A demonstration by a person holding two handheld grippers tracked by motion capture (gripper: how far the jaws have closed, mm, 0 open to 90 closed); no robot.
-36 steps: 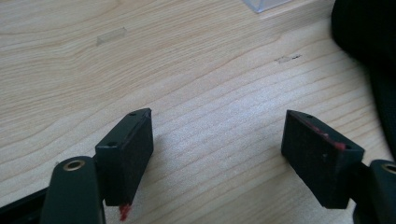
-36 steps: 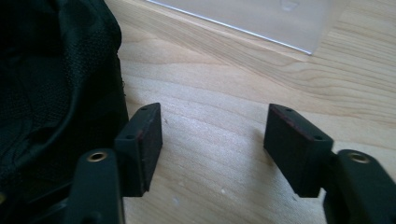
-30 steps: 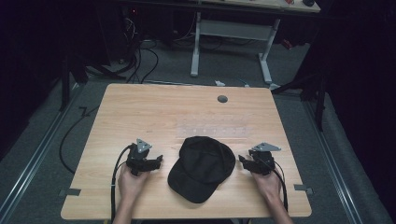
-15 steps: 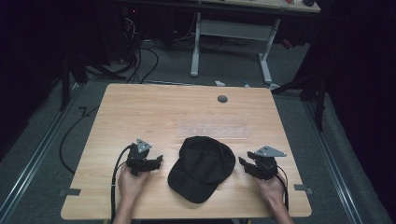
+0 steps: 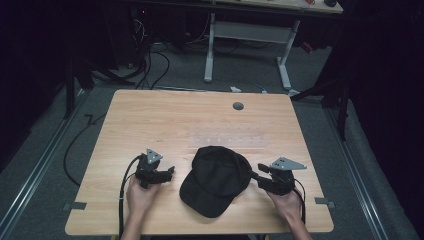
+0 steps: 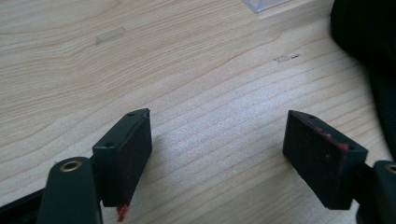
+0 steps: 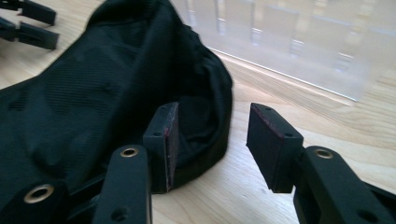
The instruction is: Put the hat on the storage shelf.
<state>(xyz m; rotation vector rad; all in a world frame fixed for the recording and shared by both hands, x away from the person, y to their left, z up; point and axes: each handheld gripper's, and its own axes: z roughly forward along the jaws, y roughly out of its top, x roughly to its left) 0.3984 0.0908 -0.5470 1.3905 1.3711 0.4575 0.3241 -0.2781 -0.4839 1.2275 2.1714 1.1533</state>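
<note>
Centrally, a black cap (image 5: pixel 216 179) lies between both tools, its long axis running from the brim nearest the person to the crown farther away. Right hand-held gripper (image 7: pixel 212 140), jaws just narrowed yet apart, straddles its rim. Left hand-held gripper (image 6: pixel 217 158) gapes over bare surface (image 5: pixel 175 125).

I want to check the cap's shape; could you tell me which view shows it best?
The high view: the whole black cap lies on the table. The right gripper view shows its rear edge close up; the left gripper view catches a dark sliver.
</note>
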